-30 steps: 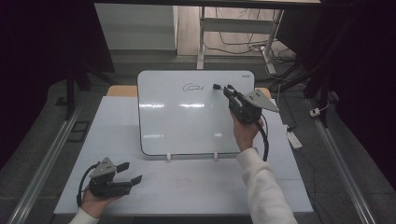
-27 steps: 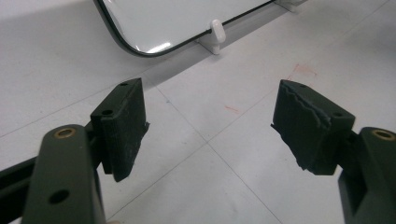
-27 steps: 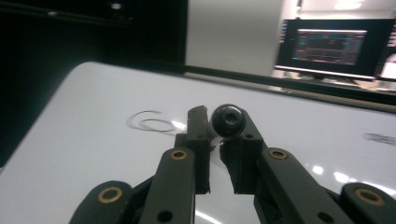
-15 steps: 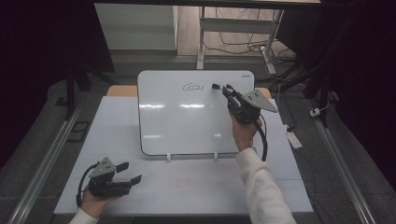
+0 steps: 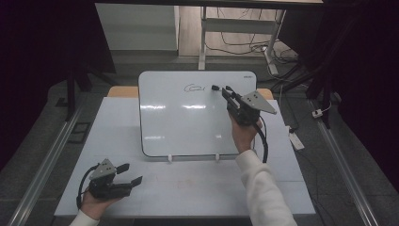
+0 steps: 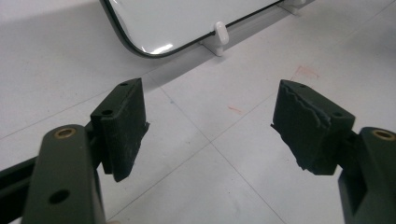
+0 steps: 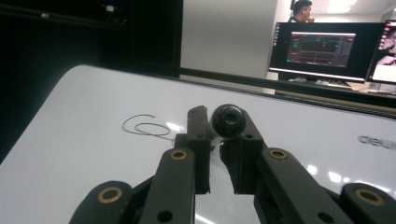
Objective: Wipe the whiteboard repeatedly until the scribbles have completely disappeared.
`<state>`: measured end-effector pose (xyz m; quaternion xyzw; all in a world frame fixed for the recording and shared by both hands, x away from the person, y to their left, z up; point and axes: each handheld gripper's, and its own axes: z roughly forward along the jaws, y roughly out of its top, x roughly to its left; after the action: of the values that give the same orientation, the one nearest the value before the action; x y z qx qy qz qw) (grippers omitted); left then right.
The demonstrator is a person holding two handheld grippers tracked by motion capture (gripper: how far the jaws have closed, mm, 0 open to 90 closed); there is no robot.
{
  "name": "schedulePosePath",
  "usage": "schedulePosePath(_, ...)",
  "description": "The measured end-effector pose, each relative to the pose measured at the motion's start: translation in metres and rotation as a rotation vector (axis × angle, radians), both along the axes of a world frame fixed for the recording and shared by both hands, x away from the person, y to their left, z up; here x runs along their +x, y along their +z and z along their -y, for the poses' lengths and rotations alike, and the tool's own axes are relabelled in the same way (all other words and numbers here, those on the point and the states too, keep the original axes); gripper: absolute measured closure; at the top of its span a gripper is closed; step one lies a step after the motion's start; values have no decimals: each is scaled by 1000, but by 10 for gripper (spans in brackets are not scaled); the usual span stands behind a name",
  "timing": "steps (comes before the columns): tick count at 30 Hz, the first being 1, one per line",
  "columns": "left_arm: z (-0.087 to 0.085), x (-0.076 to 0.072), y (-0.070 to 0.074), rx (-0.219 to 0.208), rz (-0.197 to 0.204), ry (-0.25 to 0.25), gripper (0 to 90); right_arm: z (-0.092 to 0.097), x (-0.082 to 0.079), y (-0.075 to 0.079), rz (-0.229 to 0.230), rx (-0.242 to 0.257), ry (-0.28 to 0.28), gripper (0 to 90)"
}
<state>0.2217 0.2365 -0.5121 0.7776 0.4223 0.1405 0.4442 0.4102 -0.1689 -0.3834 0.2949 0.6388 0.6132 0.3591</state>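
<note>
A white whiteboard [image 5: 188,125] leans tilted at the middle of the table, with a small black scribble [image 5: 194,88] near its top edge. My right gripper [image 5: 225,90] is at the board's upper right, shut on a black marker [image 5: 215,87] whose tip points left, just right of the scribble. In the right gripper view the marker [image 7: 227,120] sits between the jaws of the right gripper [image 7: 217,135], above the board [image 7: 84,149] and beside the scribble [image 7: 145,126]. My left gripper [image 5: 129,174] rests at the table's front left, open and holding nothing; its jaws stand wide apart [image 6: 210,126] over bare table.
Two white feet [image 5: 170,157] [image 5: 217,157] prop the board's lower edge. The white table [image 5: 282,188] has faint red marks [image 6: 303,72] in front of the board. Monitors [image 7: 322,49] glow beyond the board. A power strip [image 5: 296,140] lies on the floor at the right.
</note>
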Motion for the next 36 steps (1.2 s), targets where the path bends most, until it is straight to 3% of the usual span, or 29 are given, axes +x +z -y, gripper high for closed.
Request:
schedulePosePath(10, 0, 0, 0, 3, 0, 1, 270, -26, -2, -4, 1, -40, 62, 800)
schedulePosePath(16, -1, 0, 0, 1, 1, 2, 270, -16, 4, 1, 8, 24, 20, 800)
schedulePosePath(21, -2, 0, 0, 0, 1, 4, 270, -23, 1, -2, 2, -2, 49, 800)
schedulePosePath(24, 0, 0, 0, 2, 1, 2, 269, -29, -2, -5, 1, -43, 73, 800)
schedulePosePath(30, -1, -1, 0, 1, 2, 6, 269, -17, 1, -3, -5, 8, 37, 800)
schedulePosePath(35, 0, 1, 0, 4, -2, 3, 269, -31, -4, -7, -2, -37, 76, 800)
schedulePosePath(36, 0, 1, 0, 3, -3, 3, 269, -37, -6, -8, 11, -70, 79, 800)
